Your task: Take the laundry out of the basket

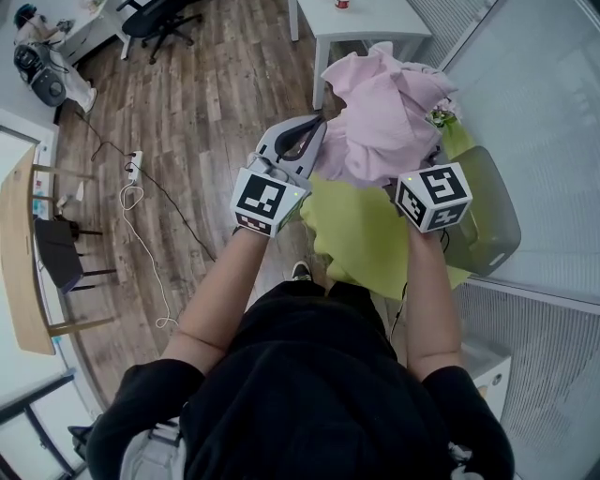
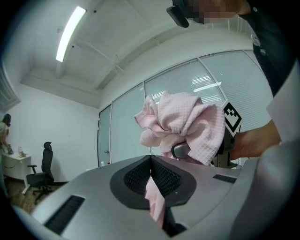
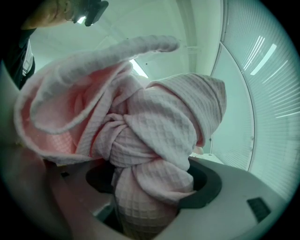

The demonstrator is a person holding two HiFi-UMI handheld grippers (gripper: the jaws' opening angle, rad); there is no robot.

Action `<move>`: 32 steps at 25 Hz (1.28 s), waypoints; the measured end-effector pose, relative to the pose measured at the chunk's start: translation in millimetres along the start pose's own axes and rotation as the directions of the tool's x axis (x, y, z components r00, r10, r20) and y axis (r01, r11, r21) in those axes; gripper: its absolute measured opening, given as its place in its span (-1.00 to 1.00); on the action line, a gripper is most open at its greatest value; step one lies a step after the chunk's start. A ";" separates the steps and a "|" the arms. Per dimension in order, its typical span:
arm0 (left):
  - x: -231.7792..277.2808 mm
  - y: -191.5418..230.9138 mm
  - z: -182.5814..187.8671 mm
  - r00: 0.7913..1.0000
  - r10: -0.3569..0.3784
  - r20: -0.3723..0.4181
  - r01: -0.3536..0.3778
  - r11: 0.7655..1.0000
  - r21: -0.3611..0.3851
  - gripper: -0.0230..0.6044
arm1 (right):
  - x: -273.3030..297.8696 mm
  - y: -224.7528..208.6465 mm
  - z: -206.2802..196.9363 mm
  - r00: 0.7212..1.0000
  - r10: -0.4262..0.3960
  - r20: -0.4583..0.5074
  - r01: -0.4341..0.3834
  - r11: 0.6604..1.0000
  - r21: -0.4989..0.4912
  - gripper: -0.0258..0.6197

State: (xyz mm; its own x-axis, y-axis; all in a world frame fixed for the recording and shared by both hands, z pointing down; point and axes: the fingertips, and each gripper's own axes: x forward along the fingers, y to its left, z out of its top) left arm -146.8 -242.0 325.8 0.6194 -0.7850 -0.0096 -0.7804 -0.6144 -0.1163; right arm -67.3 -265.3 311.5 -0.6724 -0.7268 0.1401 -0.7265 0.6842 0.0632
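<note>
Crumpled, knotted pink waffle-weave towel point(image 3: 154, 140)

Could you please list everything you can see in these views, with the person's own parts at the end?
pink waffle cloth: one, pink, bunched up, held by both grippers
yellow-green cloth: one, yellow-green, below the pink one, at the basket
basket: one, translucent grey, right
white table: one, white, top
office chair: one, black, top left
power strip: one, white, left
left gripper: grey, jaws shut on a thin pink fold
right gripper: grey, jaws shut on a thick pink bunch
</note>
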 end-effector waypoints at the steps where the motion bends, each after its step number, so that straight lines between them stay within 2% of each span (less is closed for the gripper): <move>1: -0.2 -0.4 -9.5 1.000 -0.001 -0.014 0.001 1.000 -0.007 -0.89 | 2.4 0.2 -11.3 1.000 0.002 -0.016 -0.002 1.000 0.013 0.24; 5: -1.6 -6.8 -50.2 0.997 -0.010 -0.075 0.007 0.999 -0.044 -0.89 | 9.3 2.2 -64.1 0.995 0.011 -0.097 -0.003 0.997 0.081 0.24; 9: 4.9 -15.6 -89.0 0.991 -0.022 -0.132 0.010 0.996 -0.086 -0.89 | 14.2 -0.9 -126.1 0.978 0.029 -0.209 0.002 0.989 0.149 0.24; 17: 27.8 -40.7 -167.8 0.972 -0.047 -0.228 0.014 0.989 -0.145 -0.89 | 6.5 -13.5 -248.3 0.914 0.084 -0.398 0.031 0.961 0.274 0.24; 27: 34.7 -59.6 -245.6 0.941 -0.071 -0.331 0.001 0.979 -0.205 -0.89 | 16.1 -7.6 -351.6 0.815 0.165 -0.556 0.093 0.909 0.406 0.24; 32: 41.1 -62.4 -283.2 0.924 -0.080 -0.374 -0.016 0.969 -0.246 -0.89 | 28.1 -13.9 -391.9 0.784 0.195 -0.589 0.126 0.879 0.460 0.24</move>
State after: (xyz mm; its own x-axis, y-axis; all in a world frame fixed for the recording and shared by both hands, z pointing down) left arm -96.9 -258.5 614.0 0.6024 -0.7061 0.3722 -0.7874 -0.6021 0.1322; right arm -20.5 -272.0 701.8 -0.5856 -0.4016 0.7041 -0.7888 0.4823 -0.3810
